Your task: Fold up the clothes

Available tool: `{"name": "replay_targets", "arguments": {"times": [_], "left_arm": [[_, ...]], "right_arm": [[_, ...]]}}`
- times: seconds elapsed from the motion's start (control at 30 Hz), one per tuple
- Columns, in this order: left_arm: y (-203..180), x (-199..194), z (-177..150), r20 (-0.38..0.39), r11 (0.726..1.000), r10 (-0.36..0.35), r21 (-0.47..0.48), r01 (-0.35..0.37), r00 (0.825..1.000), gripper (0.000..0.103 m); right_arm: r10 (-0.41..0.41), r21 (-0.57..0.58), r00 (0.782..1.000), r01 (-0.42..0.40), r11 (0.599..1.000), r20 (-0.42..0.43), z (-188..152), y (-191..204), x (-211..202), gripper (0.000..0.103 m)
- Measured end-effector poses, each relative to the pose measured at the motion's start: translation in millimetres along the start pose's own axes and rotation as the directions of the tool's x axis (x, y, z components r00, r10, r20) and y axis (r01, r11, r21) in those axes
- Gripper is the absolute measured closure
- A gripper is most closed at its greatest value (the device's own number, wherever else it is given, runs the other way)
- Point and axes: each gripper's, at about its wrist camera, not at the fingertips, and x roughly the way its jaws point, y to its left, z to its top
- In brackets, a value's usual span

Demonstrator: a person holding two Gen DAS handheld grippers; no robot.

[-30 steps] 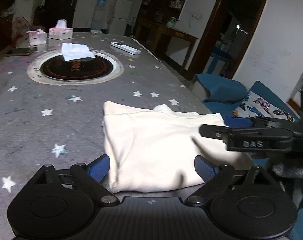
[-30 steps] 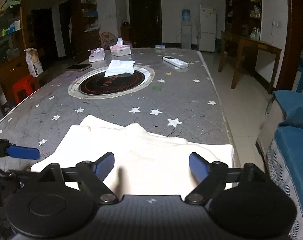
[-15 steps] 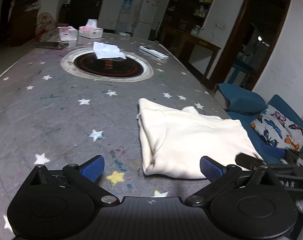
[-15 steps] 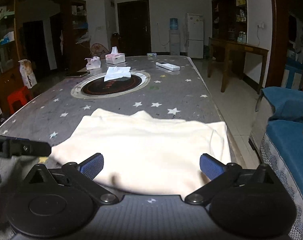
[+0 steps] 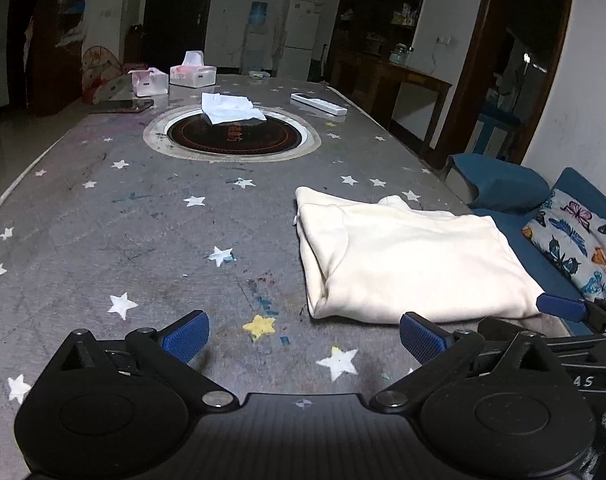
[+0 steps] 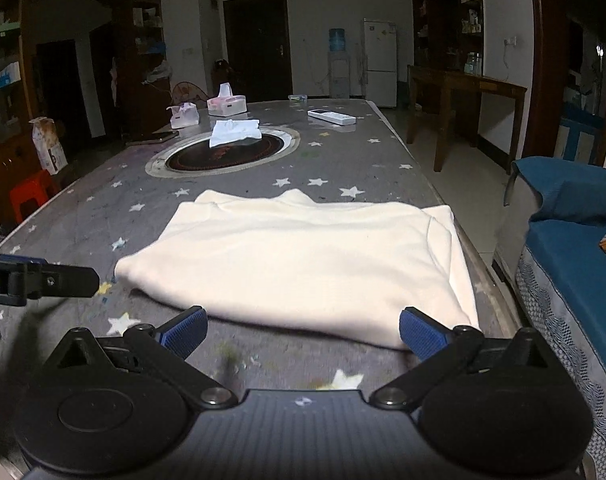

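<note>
Your left gripper is spread as wide as it goes, nothing between the blue pads, only bare star-print table ahead of it. The jaws have just been opening, no cloth in them. Your right gripper is the same: jaws wide, just been opening, holding nothing. The near hem of the cream garment lies just past its fingertips; I can't tell if a pad touches it.

The garment is already folded into a flat rectangle near the table's right edge. From the left wrist view it lies ahead and to the right of the claw, with its left folded edge running near to far. From the right wrist view it's dead ahead, long axis running left to right. So your right hand is the nearer one, squared up on the near hem; your left is off the near-left corner and would need to shift right to reach it.

Further off: a white cloth on the round inset cooktop, then a remote and tissue boxes at the far end.
</note>
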Motion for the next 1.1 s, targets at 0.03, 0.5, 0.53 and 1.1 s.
{"name": "replay_targets", "arguments": {"times": [0.03,0.5,0.53,1.1], "left_arm": [[-1,-1,-1,-0.003,1.000,-0.001,0.000,0.001,1.000,0.000],[-10,-8,-15,-0.027,1.000,0.012,0.017,-0.012,1.000,0.000],[-10,-9,-16,-0.028,1.000,0.013,0.016,-0.012,1.000,0.000],[-14,-18,-27,-0.019,1.000,0.010,0.021,-0.010,1.000,0.000]], "right_arm": [[0.002,0.001,1.000,-0.002,1.000,-0.003,-2,1,-1,0.000],[-0.024,0.022,1.000,0.025,0.999,-0.018,-16,6,-13,0.000],[-0.027,0.022,0.999,0.027,0.999,-0.018,-17,6,-14,0.000],[-0.035,0.002,0.999,0.035,0.999,-0.021,-28,15,-22,0.000]]}}
